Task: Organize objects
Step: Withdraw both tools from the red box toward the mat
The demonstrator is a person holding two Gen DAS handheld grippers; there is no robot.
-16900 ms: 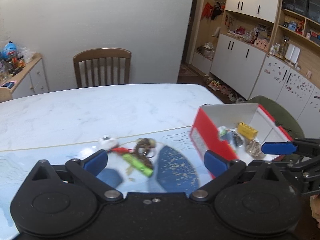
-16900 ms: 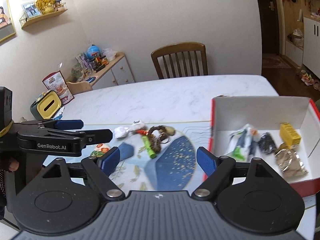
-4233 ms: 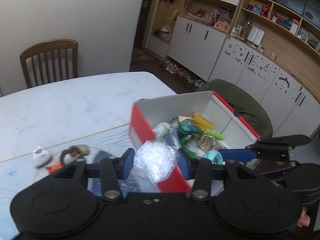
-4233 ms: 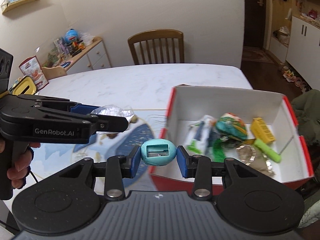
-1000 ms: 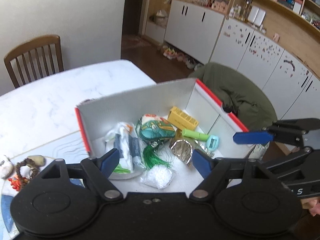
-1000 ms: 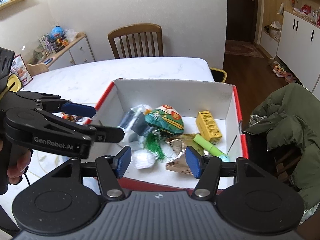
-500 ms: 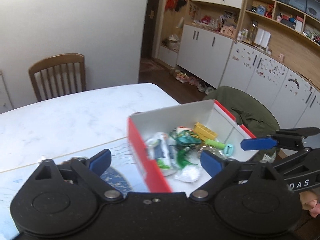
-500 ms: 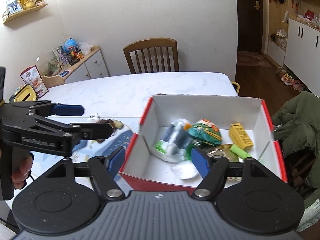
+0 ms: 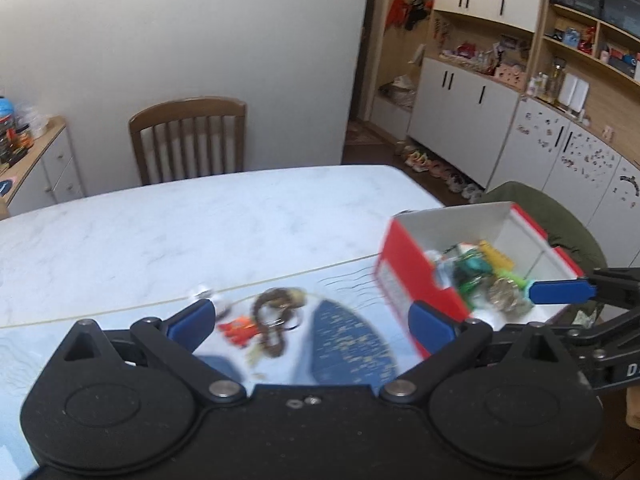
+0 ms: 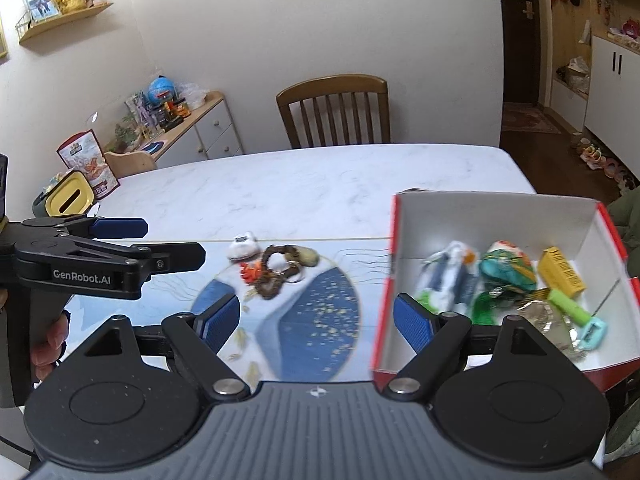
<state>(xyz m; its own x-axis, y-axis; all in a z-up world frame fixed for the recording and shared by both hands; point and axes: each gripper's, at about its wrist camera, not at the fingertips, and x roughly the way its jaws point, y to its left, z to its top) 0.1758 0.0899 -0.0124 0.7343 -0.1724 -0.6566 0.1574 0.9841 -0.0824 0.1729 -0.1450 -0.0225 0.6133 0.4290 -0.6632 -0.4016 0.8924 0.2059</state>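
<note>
desk [image 10: 320, 184]: white marbled slab, glossy blue mat near edge.
box [image 10: 496, 216]: red-sided white card, open top, right on desk, holding packets.
bead loop [image 10: 276, 272]: brown, knobbly, on mat, long axis toward camera.
left gripper [image 9: 312, 318]: jaws wide, empty.
right gripper [image 10: 316, 318]: jaws wide, empty.

In the left wrist view the small heap on the mat [image 9: 276, 320] is smeared by motion: an orange scrap [image 9: 237, 327] and a brown beaded loop [image 9: 276, 314] can be made out, little else. The red box [image 9: 416, 280] there is blurred too, and its contents run together into green, yellow and silver patches. The box's near right corner is cut off behind the right gripper [image 10: 316, 320] body in the right wrist view. The hand [image 10: 50, 344] on the left gripper [image 10: 160, 240] shows only fingertips.
</note>
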